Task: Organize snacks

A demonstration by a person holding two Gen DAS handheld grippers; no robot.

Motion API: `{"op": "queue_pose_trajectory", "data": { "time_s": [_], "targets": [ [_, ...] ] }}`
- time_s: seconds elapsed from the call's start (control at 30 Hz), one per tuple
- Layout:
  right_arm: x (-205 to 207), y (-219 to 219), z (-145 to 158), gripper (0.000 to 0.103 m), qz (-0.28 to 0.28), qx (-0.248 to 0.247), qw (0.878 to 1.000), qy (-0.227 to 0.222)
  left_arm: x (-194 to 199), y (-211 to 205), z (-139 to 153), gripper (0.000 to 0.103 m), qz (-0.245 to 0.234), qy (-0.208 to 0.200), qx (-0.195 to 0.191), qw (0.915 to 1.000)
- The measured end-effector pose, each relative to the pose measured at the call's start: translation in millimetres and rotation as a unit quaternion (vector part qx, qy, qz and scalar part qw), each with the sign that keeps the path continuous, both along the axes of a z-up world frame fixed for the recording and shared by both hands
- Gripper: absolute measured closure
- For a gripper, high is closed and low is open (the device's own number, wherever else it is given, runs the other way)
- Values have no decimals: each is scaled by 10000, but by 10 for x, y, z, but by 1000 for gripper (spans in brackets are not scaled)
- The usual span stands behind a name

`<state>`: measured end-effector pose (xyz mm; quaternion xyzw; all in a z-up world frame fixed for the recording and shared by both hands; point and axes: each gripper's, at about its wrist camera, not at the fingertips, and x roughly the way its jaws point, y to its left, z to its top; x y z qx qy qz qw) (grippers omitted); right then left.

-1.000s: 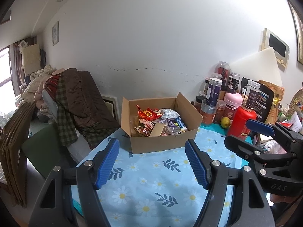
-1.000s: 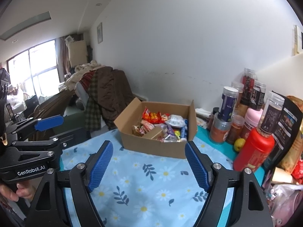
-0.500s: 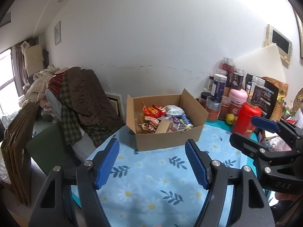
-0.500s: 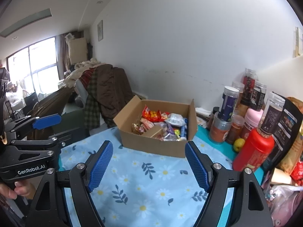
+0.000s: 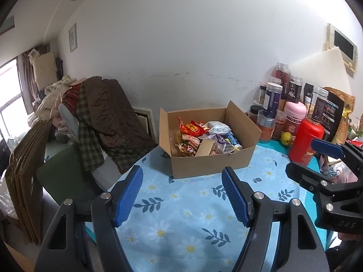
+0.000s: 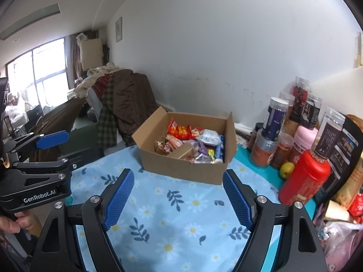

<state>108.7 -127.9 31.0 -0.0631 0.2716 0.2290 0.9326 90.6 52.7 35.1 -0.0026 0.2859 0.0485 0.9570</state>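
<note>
Nearest, short of the cardboard box [image 5: 209, 146], left gripper [image 5: 181, 195] and right gripper [image 6: 178, 200] hover with jaws spread, holding nothing. Snacks [image 6: 192, 144] lie heaped inside it; sorted or awaiting sorting, unclear.

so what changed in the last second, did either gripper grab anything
No grab. Both views drifted only slightly: from the left wrist, the cardboard box slid a little right and down in frame, and the right gripper shifted with it. The left gripper and right gripper stayed open and empty above the floral tablecloth. The snacks in the box and the jars did not move.
</note>
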Motion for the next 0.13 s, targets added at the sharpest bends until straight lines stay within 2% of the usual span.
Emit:
{"op": "queue_pose_trajectory", "data": {
  "time_s": [0.13],
  "targets": [
    [41, 16, -46, 22, -11, -36, 10000, 77, 68, 61, -63, 31, -28, 93, -132, 9999]
  ]
}}
